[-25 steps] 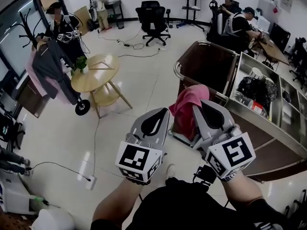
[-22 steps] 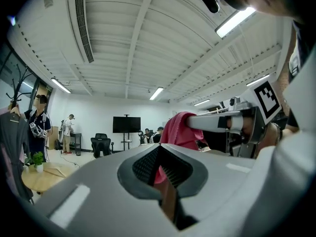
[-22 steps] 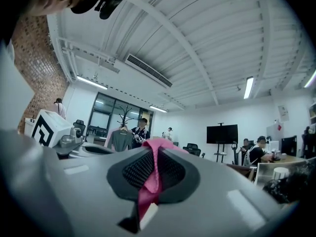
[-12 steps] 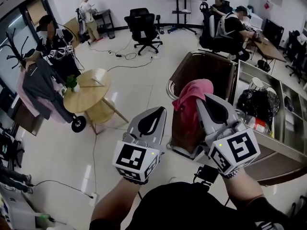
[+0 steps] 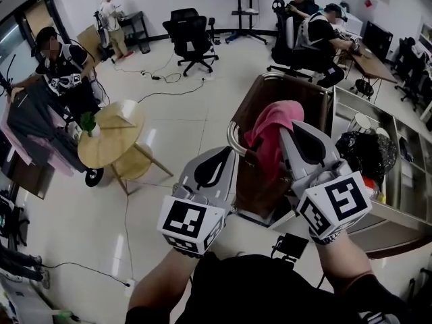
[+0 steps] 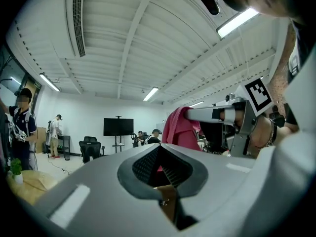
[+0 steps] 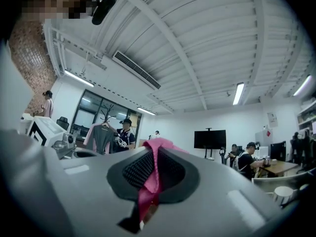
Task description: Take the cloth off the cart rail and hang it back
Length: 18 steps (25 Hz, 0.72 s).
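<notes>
Right gripper [image 5: 291,129] clamps pink cloth [image 5: 272,121] near its top fold; left gripper [image 5: 225,156] closed, empty. Probably light and limp; second hold: far edge.

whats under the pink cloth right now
The cart's brown bag and chrome rail lie below the pink cloth, pinched in the right tool. The bag wall behind the cloth is covered.

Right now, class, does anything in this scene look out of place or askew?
The pink cloth hangs bunched from the right hand-held gripper, which is shut on it, near the cart rail rather than draped over it. Nothing looks spilled or damaged.
</notes>
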Motion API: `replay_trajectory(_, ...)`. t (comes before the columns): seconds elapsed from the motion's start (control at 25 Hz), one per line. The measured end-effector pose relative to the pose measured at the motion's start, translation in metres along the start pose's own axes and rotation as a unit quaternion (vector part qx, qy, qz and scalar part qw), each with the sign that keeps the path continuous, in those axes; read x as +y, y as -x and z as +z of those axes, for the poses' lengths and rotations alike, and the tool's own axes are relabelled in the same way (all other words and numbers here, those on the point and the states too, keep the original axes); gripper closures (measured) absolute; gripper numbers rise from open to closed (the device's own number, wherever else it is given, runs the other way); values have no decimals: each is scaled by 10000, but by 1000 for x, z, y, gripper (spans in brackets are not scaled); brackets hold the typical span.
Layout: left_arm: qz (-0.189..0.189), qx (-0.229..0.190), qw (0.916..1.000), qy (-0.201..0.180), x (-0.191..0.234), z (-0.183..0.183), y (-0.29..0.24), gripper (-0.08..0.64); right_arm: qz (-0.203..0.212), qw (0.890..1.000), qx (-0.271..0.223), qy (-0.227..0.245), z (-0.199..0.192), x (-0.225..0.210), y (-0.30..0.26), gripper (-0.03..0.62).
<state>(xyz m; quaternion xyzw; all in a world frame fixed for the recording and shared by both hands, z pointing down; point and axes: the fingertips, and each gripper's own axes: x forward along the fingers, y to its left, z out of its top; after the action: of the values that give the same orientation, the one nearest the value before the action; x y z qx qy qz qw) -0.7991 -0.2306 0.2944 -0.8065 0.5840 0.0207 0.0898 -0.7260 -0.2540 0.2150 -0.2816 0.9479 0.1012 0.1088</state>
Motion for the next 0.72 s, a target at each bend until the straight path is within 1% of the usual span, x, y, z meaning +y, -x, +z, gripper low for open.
replay_trajectory(0.04,-22,166,9998,134,3,-5,-2,559,-28,10000,20,11,-1,-2,-6,575)
replay_trajectory(0.08,-62,167,9997,146,8,-7,-5,560,-57,10000,37,22,-2,-3,-11,575)
replay_trajectory(0.16,-175,-105,9998,-18,20,-7,-13,558,-118,9999,56,52,-5,-4,-22,575)
replay_trajectory(0.24,-255,-77,9996,59,30,-12,-17,558,-169,9998,80,95,-9,-4,-33,575)
replay_trajectory(0.32,-343,-191,9992,63,47,-10,-22,558,-219,9996,135,144,-12,-1,-50,575)
replay_trajectory(0.44,-503,-106,9982,293,86,-6,-30,558,-351,9988,268,214,-11,3,-92,575)
replay_trajectory(0.52,-631,56,9968,491,116,-10,-34,559,-466,9980,345,254,-15,7,-124,575)
replay_trajectory(0.6,-784,-37,9956,513,139,-19,-42,560,-585,9970,419,301,-27,8,-146,575)
replay_trajectory(0.64,-856,-12,9947,567,148,-25,-46,558,-637,9964,458,326,-33,7,-155,575)
replay_trajectory(0.72,-978,237,9918,783,166,-36,-52,558,-719,9953,547,362,-46,5,-176,575)
